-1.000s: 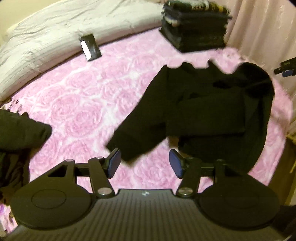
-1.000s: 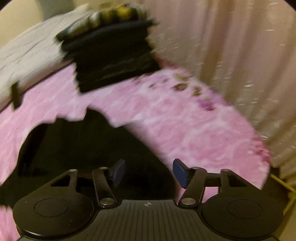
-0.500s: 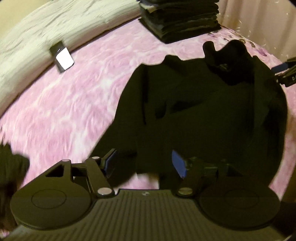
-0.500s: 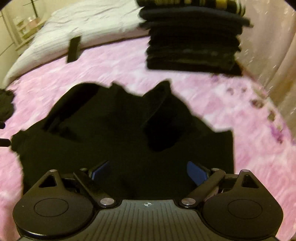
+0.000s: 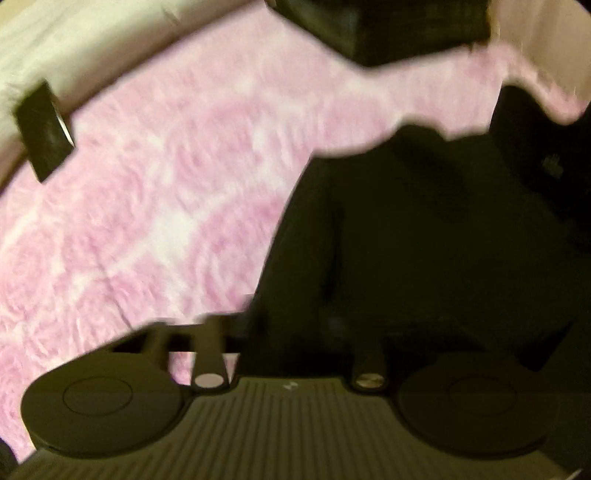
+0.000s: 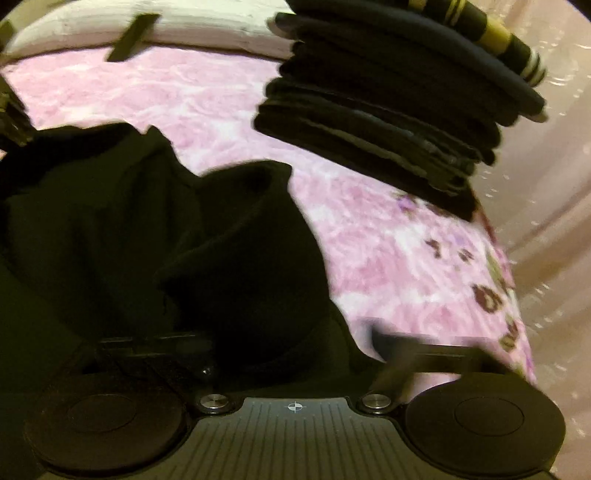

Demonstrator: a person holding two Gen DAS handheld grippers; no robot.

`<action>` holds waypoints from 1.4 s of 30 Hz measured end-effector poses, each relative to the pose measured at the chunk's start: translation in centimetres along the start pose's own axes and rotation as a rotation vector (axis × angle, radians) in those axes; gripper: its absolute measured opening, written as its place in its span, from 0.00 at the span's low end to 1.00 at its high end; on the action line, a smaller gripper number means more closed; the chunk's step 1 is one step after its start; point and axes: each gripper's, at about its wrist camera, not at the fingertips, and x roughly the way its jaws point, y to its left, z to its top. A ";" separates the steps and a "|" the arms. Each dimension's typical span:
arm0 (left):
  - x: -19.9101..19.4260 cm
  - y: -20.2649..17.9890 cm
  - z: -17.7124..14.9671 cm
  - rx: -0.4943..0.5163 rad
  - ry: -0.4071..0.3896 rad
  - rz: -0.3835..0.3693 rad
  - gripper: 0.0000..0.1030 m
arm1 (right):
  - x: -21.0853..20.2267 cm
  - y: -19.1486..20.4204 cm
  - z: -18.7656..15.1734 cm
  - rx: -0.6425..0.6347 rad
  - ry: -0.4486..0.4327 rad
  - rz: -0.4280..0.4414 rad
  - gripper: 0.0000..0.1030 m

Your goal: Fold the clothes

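Dropped onto black garment (image 5: 424, 240) edge: left gripper (image 5: 295, 325) shut, right gripper (image 6: 288, 339) closing around fabric.

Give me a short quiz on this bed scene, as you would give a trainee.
1. True or false: the stack of folded dark clothes rests on the pink rose-patterned blanket.
2. What colour is the unfolded soft garment spread on that blanket? A white, B black, C yellow.
3. Fill in: the top piece of the stack, a striped folded garment, is black with ___ bands.

Key: 1 true. 2 B. 3 yellow.
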 end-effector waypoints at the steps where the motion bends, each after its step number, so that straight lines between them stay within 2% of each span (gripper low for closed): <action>1: 0.1 -0.1 0.1 0.020 0.021 0.010 0.07 | -0.2 -0.4 0.1 0.020 0.002 0.012 0.22; 2: -0.8 -0.2 0.0 0.035 0.007 0.019 0.07 | -0.6 -0.7 0.2 0.037 0.000 0.026 0.14; 4: -4.2 0.0 -0.6 0.037 -0.043 0.060 0.07 | -2.8 -0.9 0.6 0.051 -0.030 0.041 0.12; 7: -12.0 1.4 -2.8 -0.058 -0.138 0.140 0.07 | -7.3 -0.7 1.4 0.080 -0.103 0.081 0.11; 11: -23.9 2.5 -8.9 -0.168 -0.227 0.212 0.07 | -14.5 1.9 2.0 0.080 -0.231 0.170 0.11; 14: -30.0 2.5 -14.1 -0.226 -0.233 0.254 0.07 | -19.6 5.4 2.3 0.060 -0.321 0.219 0.11; 17: -35.1 2.9 -19.3 -0.287 -0.253 0.302 0.07 | -24.2 9.8 2.6 0.040 -0.393 0.214 0.11; 20: -40.7 3.3 -24.3 -0.318 -0.322 0.296 0.07 | -29.6 13.6 2.8 0.040 -0.447 0.181 0.11; 24: -48.5 3.1 -29.8 -0.281 -0.410 0.256 0.07 | -38.1 16.2 2.9 0.014 -0.522 0.111 0.11; 27: -53.9 2.4 -32.0 -0.224 -0.493 0.218 0.07 | -44.1 16.7 3.8 0.046 -0.590 0.051 0.11; 30: -58.0 2.1 -32.9 -0.192 -0.562 0.206 0.07 | -48.6 17.1 6.5 0.046 -0.662 0.012 0.11; 32: -60.7 2.4 -33.0 -0.205 -0.606 0.209 0.07 | -50.1 17.4 9.3 0.014 -0.693 0.004 0.11; 34: -63.2 3.2 -32.7 -0.243 -0.635 0.227 0.07 | -49.4 16.7 12.8 -0.013 -0.714 0.031 0.11; 36: -64.2 4.4 -32.0 -0.289 -0.630 0.253 0.07 | -46.2 16.5 17.2 -0.055 -0.704 0.067 0.11; 38: -63.1 6.0 -30.9 -0.340 -0.581 0.279 0.08 | -40.5 16.5 21.8 -0.088 -0.663 0.129 0.12; 39: -62.3 6.9 -30.3 -0.364 -0.554 0.294 0.08 | -36.9 16.8 23.9 -0.100 -0.649 0.157 0.19; 40: -60.5 7.9 -29.5 -0.382 -0.517 0.323 0.10 | -33.4 17.1 26.0 -0.112 -0.634 0.185 0.54; 42: -55.4 10.5 -27.8 -0.419 -0.424 0.413 0.15 | -26.0 18.5 29.0 -0.136 -0.609 0.165 0.95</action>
